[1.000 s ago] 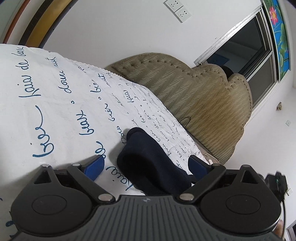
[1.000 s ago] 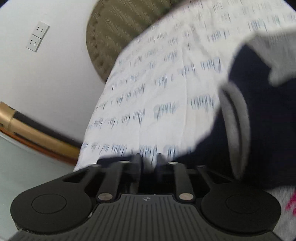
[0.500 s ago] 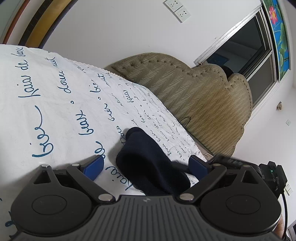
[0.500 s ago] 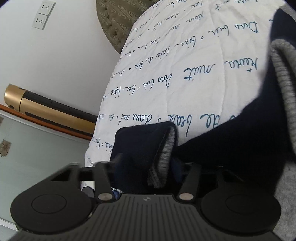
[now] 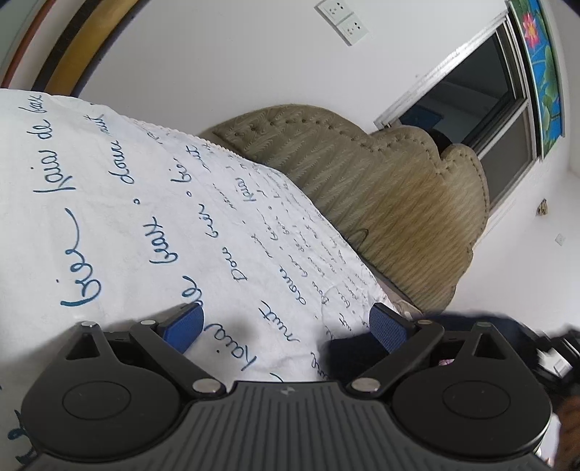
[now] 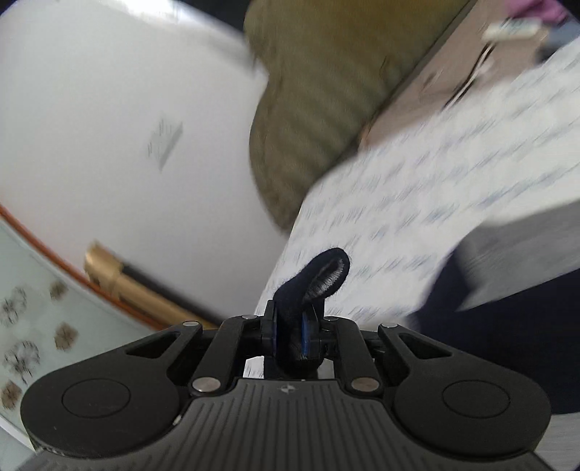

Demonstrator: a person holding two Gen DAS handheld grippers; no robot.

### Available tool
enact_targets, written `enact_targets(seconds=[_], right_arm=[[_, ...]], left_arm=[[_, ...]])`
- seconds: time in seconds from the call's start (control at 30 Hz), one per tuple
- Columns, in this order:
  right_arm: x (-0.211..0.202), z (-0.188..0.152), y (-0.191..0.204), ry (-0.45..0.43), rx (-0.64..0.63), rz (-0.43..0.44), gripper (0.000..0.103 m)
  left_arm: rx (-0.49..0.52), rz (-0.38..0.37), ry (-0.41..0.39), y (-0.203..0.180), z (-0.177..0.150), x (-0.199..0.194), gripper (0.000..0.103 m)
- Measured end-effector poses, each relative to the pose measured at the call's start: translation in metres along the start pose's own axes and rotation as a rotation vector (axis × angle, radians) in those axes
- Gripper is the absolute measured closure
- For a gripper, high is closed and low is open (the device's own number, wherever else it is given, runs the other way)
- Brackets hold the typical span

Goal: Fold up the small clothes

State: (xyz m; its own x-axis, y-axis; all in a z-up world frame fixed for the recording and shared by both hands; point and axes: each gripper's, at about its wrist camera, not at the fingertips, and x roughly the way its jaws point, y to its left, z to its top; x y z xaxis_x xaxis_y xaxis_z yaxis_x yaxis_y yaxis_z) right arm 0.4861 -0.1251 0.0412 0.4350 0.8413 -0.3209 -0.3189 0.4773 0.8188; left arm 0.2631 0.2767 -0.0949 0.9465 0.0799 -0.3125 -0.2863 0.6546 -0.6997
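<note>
Moved since half a second ago: navy garment (image 5: 348, 358) gone from between the left pads, now only a dark mass at the lower right of the left wrist view, lying on the bedspread (image 5: 108, 217) behind the right-hand pad.
Left gripper (image 5: 286, 324): jaws spread wide, nothing between the blue pads (image 5: 183, 326); only the white bedspread with blue script below them.
Right gripper (image 6: 291, 331): jaws nearly closed, pinching a fold of the navy garment (image 6: 315, 275); a loop of dark cloth with grey lining sticks up past the fingertips.
Rest of the garment: a blurred navy and grey bulk at the lower right of the right wrist view, over the bedspread's near side; whether joined to the pinched fold cannot be told.
Bedspread in the right wrist view (image 6: 417, 188): heavily blurred by motion, script unreadable.
Headboard (image 5: 380, 203): olive, tufted, along the far edge of the bed.
Wall sockets (image 5: 342, 16): white, on the wall above the headboard.
Window (image 5: 482, 98): dark pane, to the right of the headboard.
</note>
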Motion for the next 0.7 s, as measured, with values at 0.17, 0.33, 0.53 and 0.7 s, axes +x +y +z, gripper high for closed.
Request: enact_targets(seconds=[0.17,0.33,0.53,0.7], right_arm=[[-0.138,0.013,-0.088,-0.188,0.113,-0.177,0.086],[-0.186,-0.006,-0.16,-0.257,0.268,-0.267,0.086],[-0.176,-0.016,-0.165,-0.267,0.249,-0.22,0.086],[-0.213,-0.01,-0.185,-0.399,0.317,-0.151,0.086]], left_arm=[[0.045,-0.021,0.057,-0.014,0.001,0.006,0.004],[0.136,-0.047,0.126,-0.051,-0.005,0.03,0.004],[0.398,-0.174,0.301,-0.135,-0.019,0.077,0.004],[0.649,-0.21,0.4,-0.18,-0.058,0.103,0.004]])
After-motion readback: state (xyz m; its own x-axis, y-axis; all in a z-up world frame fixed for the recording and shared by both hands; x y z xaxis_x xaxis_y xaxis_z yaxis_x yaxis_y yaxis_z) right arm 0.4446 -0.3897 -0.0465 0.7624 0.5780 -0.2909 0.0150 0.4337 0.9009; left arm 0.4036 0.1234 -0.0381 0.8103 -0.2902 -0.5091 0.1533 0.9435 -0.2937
